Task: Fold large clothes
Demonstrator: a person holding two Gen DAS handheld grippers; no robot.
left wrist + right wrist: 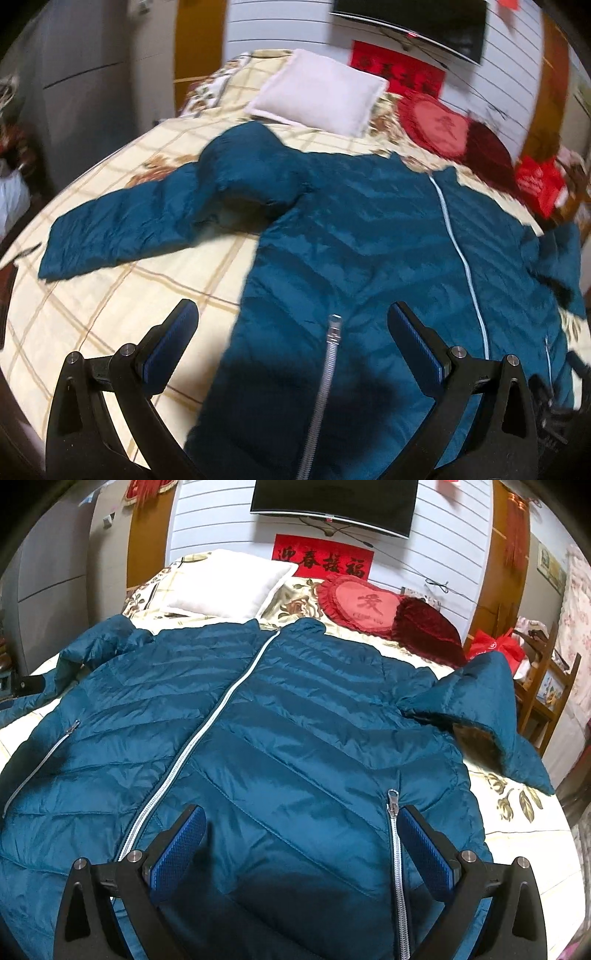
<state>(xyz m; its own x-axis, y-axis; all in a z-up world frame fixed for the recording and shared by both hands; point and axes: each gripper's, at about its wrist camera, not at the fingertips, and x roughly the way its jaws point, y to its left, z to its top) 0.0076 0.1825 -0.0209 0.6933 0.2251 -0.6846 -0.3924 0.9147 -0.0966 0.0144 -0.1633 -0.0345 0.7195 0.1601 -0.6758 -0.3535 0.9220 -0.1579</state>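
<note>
The teal quilted puffer jacket [280, 716] lay flat, zipped, filling mid-frame on the cream plaid bedspread [110, 302], sleeves still outstretched; no fold looked made. The left gripper [291, 336] and right gripper [303, 834] hovered spread, empty.

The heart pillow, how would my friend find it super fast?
Look at the bed and go to its far end, under the TV. Right of the white pillow sits the heart pillow: pink-red, frilly-edged, with a character stitched in the middle, unlike the plain dark red cushion beside it.
</note>
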